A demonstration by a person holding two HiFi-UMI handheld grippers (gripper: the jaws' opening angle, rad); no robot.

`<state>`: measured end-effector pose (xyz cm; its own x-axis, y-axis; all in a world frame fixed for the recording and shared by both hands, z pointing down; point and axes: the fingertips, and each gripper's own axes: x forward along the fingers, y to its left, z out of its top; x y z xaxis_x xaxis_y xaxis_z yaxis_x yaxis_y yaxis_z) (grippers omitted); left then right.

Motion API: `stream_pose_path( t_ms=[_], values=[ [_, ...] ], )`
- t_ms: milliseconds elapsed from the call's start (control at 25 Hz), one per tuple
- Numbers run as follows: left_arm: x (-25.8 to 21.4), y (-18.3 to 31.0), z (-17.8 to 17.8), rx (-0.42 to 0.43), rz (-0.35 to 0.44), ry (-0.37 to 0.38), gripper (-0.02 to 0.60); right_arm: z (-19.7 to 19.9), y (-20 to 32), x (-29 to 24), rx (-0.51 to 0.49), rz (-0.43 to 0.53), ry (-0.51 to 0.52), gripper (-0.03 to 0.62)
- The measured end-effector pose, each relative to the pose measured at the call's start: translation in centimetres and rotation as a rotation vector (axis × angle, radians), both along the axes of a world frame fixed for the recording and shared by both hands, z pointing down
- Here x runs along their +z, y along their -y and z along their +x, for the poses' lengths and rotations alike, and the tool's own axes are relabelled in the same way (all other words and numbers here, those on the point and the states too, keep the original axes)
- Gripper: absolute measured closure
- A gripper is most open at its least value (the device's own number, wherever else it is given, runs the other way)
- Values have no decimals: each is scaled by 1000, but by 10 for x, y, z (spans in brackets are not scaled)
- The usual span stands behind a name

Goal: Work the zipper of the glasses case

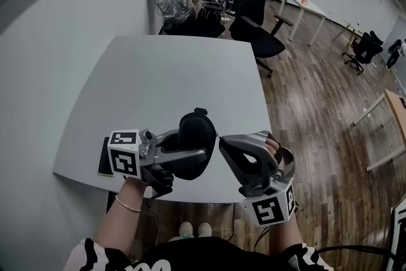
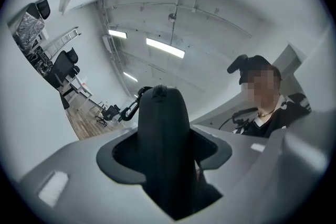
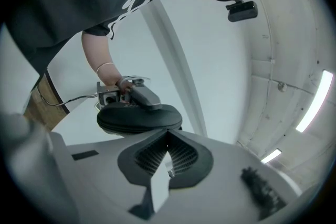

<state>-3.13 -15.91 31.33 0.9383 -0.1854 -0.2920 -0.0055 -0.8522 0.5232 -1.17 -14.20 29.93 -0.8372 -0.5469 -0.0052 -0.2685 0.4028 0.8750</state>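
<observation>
Two jobs: the left gripper [image 1: 202,154] has its fingers clamped across the glasses case [image 1: 193,127], held above the counter [image 1: 165,66]; the right gripper [image 1: 221,141] has its fingers pressed together at the case's edge, on what looks like the zipper pull [image 3: 168,168]. Hold the clamp firm opposite the right fingertips and draw the pull along the seam's curve, never outward from it.

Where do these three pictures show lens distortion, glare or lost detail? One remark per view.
Head view: fisheye bows the room behind the table. Left gripper view: ceiling lights glare, and the close glasses case is a dark, featureless shape. Right gripper view: black circular vignette, and a strip light flares at right.
</observation>
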Motion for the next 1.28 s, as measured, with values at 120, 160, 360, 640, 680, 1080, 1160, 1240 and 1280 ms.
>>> stream_pose_path(
  t_ms=[120,160,360,640,680,1080,1160,1240,1280],
  values=[
    [-10,17,-4,-60,-12,-22,316,-3,3,6,14,-31,11,588],
    [-12,21,-4,-80,-14,-20,316,-3,4,8,23,-42,17,588],
    [-12,33,5,-160,-23,-8,314,6,3,26,70,-80,33,588],
    [-7,46,3,-302,-47,-23,313,7,4,51,118,-174,67,588],
    [-5,48,3,-322,-46,-15,313,7,5,53,127,-195,83,588],
    [-12,64,-19,-513,-96,-135,314,3,6,62,137,-323,187,588],
    [-16,68,-25,-547,-101,-163,314,-1,3,65,129,-327,176,588],
    [-19,70,-28,-567,-100,-170,314,-5,0,68,127,-336,174,588],
    [-20,71,-29,-573,-99,-170,314,-7,-1,69,125,-346,178,588]
  ],
)
